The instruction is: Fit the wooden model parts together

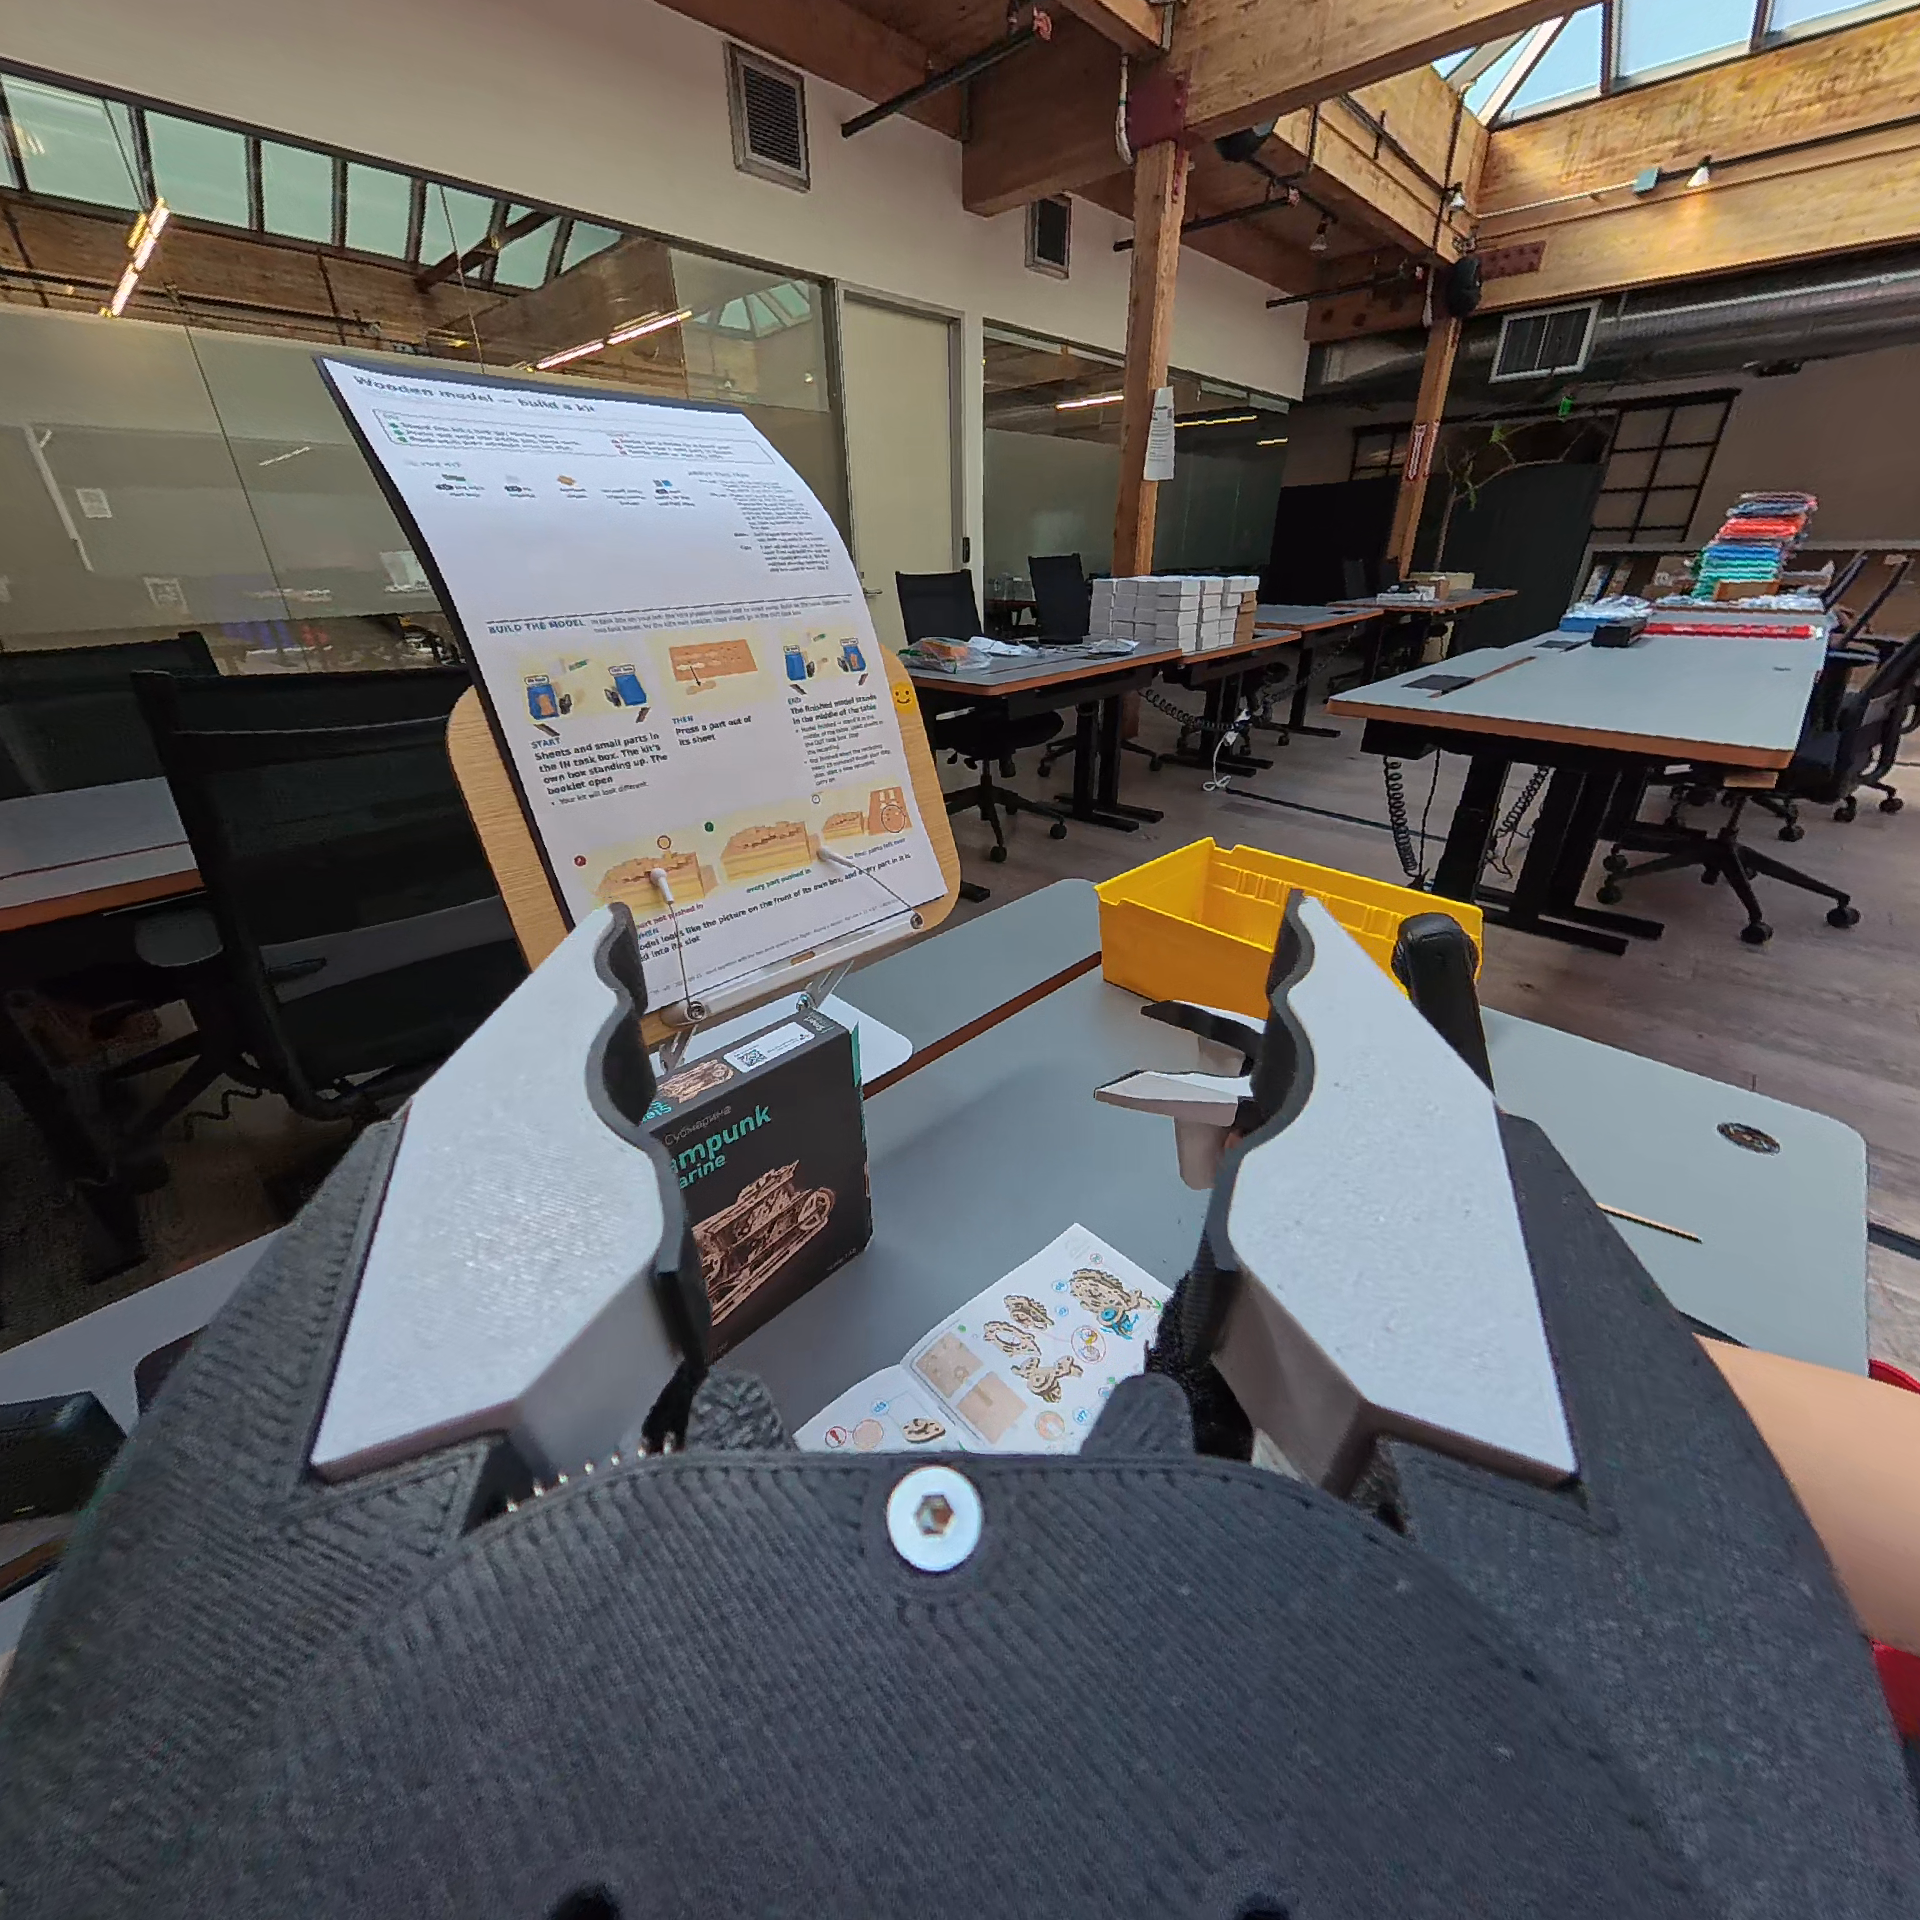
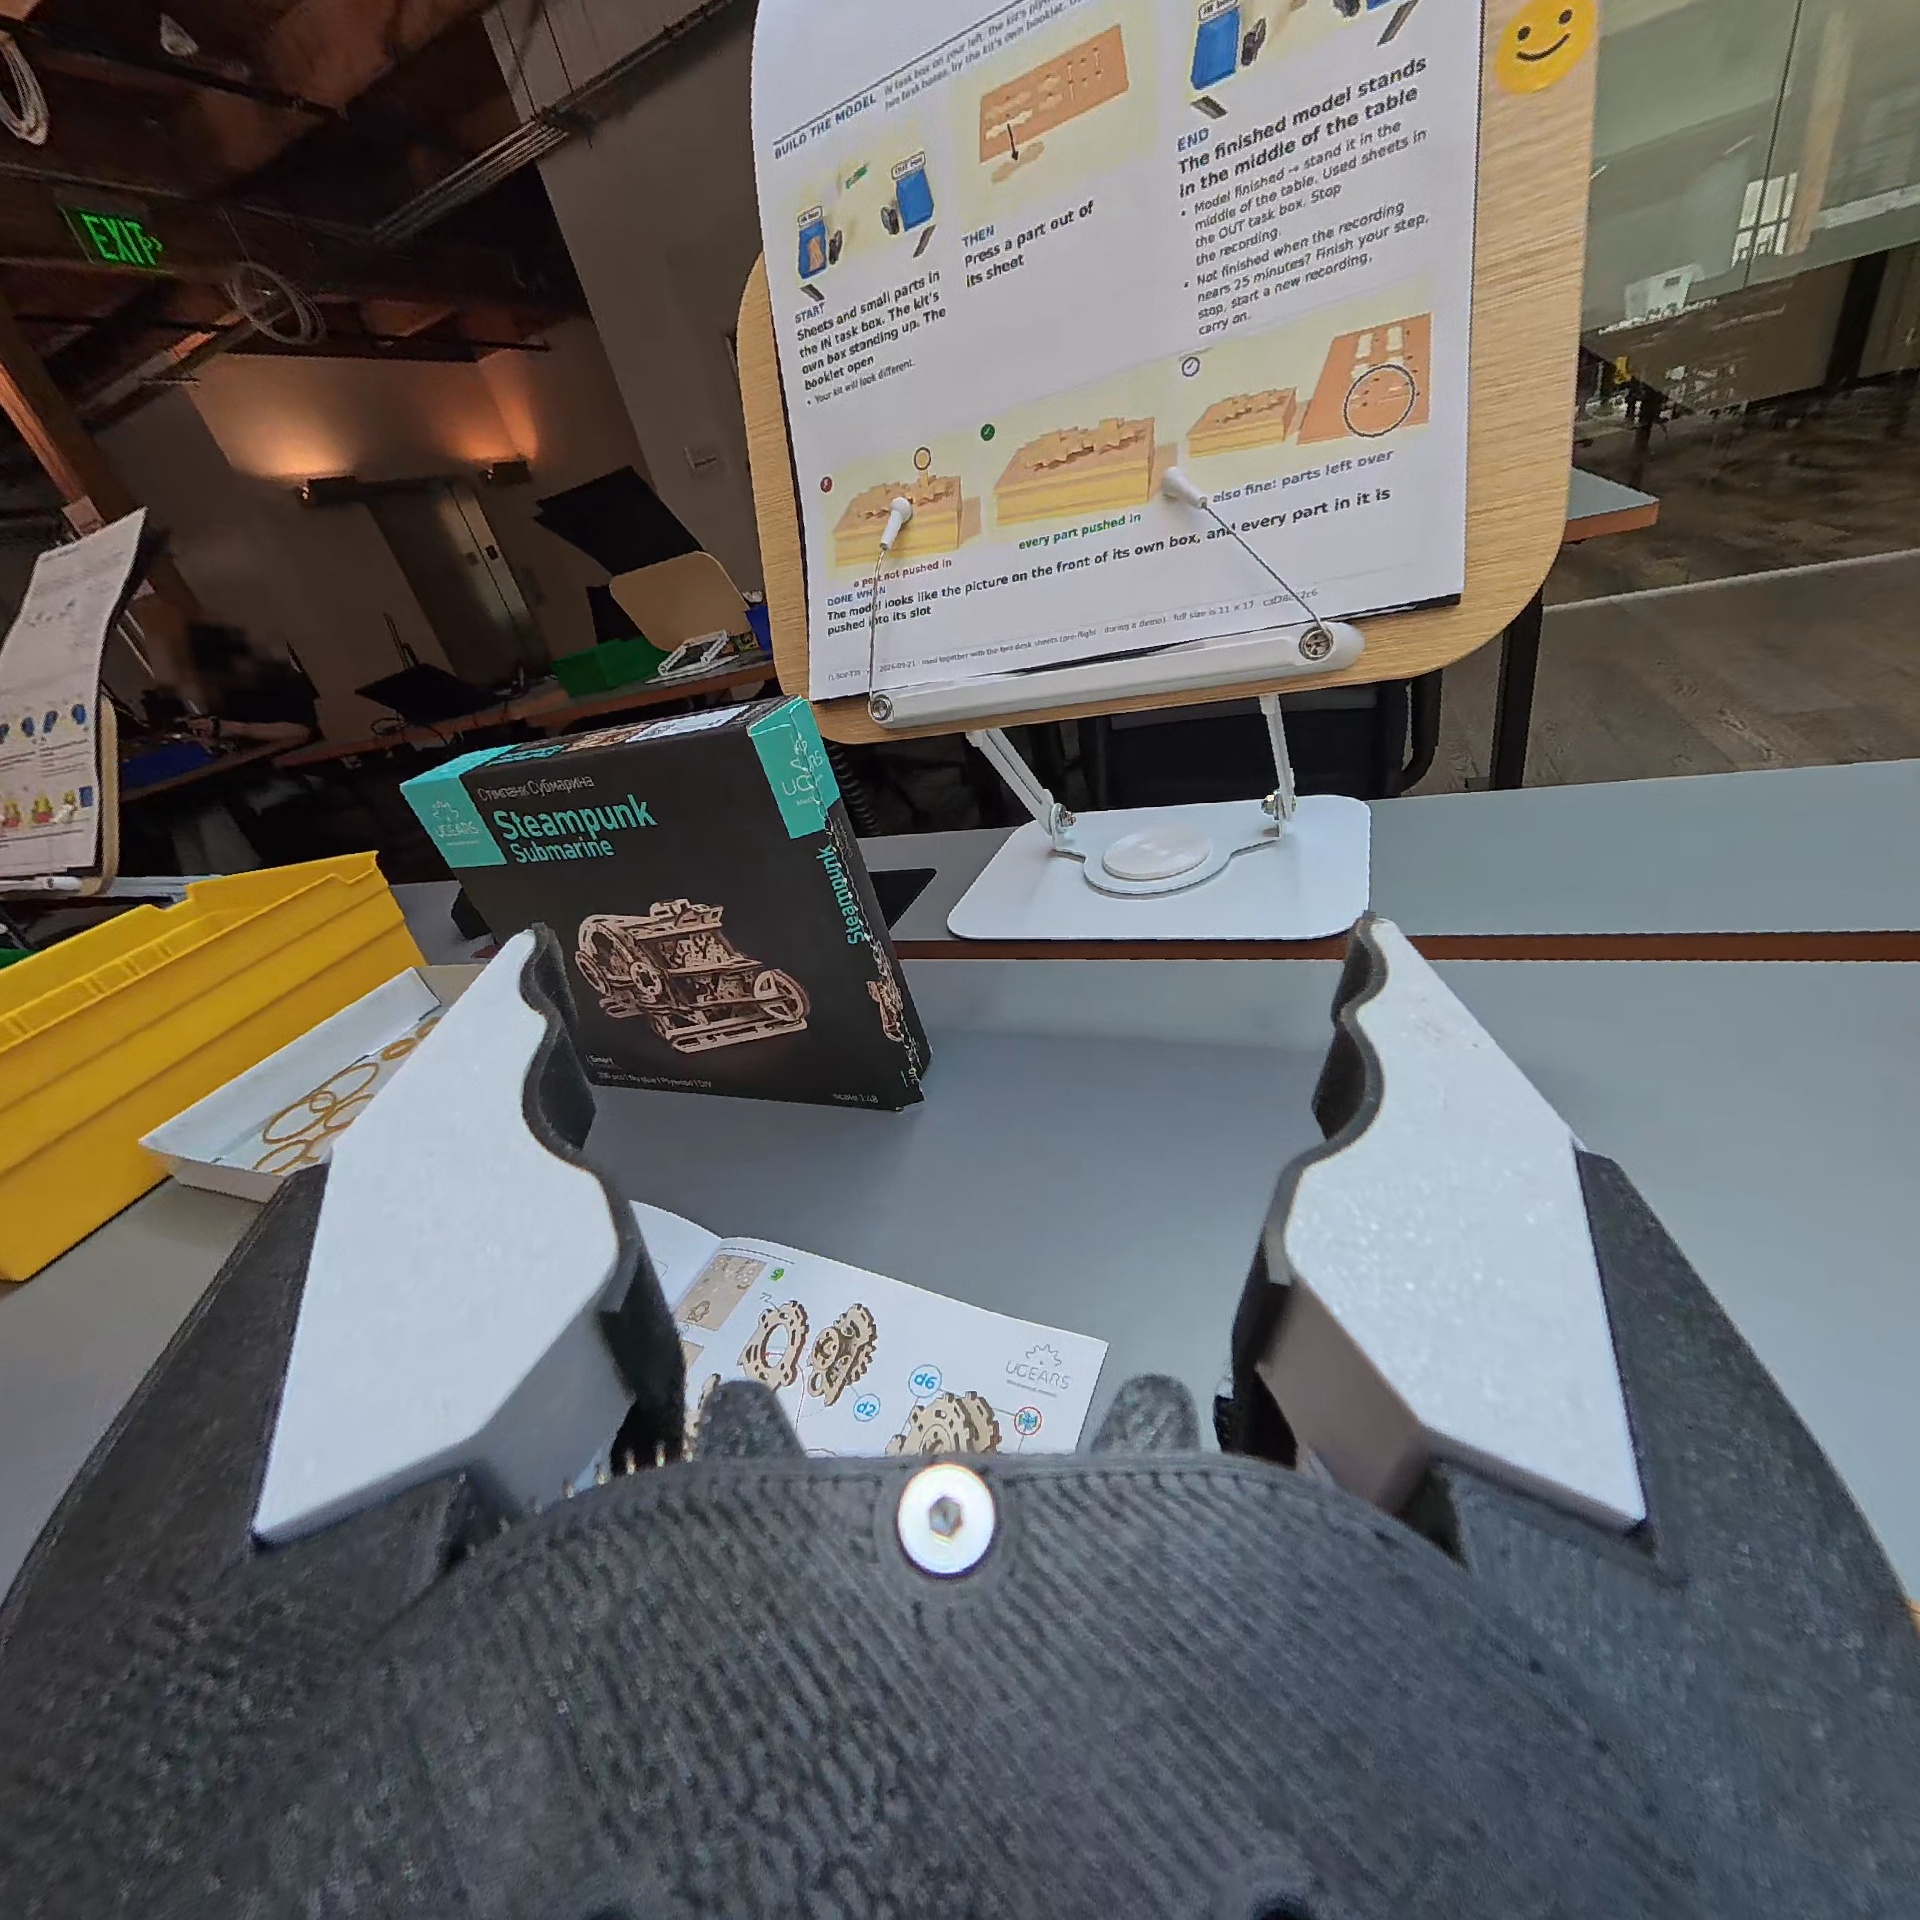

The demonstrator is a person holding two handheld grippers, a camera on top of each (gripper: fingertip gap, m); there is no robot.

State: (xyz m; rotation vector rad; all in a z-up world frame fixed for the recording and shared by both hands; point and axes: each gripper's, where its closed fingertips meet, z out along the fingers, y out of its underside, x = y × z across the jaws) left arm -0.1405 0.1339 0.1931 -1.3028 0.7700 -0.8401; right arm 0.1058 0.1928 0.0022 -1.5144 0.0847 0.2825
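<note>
The wooden model parts are not in any gripper; what I can see of them is a wooden sheet with round cut shapes, lying in a flat white tray to the left of the kit box, and the tray touches the side of a yellow bin; I judge the sheets wait there so a part can be pressed out first. The kit box stands upright on the grey table, its picture side turned toward the person, probably to serve as the reference for the finished model; in front of the kit box an open booklet lies flat, showing gear drawings. Behind the kit box, a paper sheet of instructions leans on a wooden stand with a white foot. A second yellow bin sits far right of the kit box, near the table edge; it looks empty inside. The left gripper hovers above the booklet with its jaws spread wide and nothing between them; the right gripper is the same, wide apart and empty, pointing at the table just right of the kit box. I judge the work has not started yet.
</note>
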